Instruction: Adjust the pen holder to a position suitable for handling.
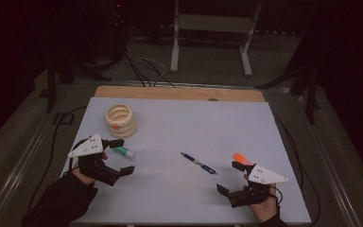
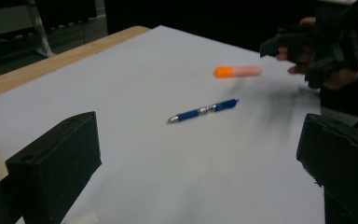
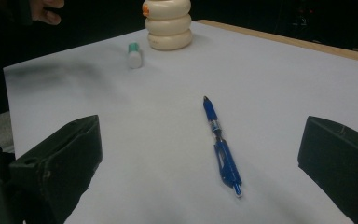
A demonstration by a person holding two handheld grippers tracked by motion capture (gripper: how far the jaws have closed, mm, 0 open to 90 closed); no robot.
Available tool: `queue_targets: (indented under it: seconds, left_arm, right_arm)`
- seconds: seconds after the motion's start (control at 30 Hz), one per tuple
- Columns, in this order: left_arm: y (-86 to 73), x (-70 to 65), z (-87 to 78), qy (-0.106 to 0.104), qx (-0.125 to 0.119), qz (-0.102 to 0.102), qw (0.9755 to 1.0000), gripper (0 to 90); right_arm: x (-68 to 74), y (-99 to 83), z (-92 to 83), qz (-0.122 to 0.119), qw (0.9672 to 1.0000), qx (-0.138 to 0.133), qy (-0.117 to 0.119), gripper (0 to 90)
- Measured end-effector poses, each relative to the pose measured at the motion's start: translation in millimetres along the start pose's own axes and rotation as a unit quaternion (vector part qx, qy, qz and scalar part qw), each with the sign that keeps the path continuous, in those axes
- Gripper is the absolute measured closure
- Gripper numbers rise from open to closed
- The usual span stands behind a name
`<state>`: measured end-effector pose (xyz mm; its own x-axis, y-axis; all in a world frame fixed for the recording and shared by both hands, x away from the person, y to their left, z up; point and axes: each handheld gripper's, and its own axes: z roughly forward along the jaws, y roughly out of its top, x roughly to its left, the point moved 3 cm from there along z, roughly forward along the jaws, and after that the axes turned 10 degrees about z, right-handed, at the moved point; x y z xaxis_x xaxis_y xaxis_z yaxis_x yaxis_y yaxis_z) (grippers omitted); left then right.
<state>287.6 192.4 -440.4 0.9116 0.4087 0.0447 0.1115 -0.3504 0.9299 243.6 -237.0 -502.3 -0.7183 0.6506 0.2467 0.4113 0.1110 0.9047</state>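
On the bench (image 1: pixel 179 198), seen from high up, a blue pen (image 1: pixel 198 163) lies between the left gripper (image 1: pixel 122 156) and right gripper (image 1: pixel 230 177). Both are wide open, holding nothing. Right gripper view: the pen (image 3: pixel 221 145) looks light, stiff and slippery; grab its middle.

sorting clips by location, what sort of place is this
Probably a lab or recording room, not a home: a table under a plain white sheet, cables trailing over the dark floor, and a bare metal stand behind. Both hand-held grippers, left and right, are open.
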Motion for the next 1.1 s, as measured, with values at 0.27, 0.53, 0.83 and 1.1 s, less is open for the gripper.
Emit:
queue_targets:
  seconds: [0.27,0.53,0.83,1.1]
  left_arm:
    - [10.3,21.7,-5.8,0.036,-0.007,-0.011,0.9992,0.1]
    - [14.5,41.3,-7.4,0.082,-0.003,-0.017,0.9965,0.1]
    - [16.7,70.0,-11.4,0.176,-0.008,-0.031,0.9838,0.1]
    - [14.2,104.1,-12.4,0.243,-0.005,-0.07,0.9675,0.1]
  right_arm:
    - [0.6,-0.3,0.3,0.002,1.0,0.0,0.003,0.0]
    - [1.0,-0.3,0.2,0.0,1.0,0.001,0.003,0.0]
    - [1.4,-0.2,0.2,-0.001,1.0,0.001,0.004,0.0]
    - [2.4,-0.3,0.5,0.0,1.0,0.002,0.006,0.0]
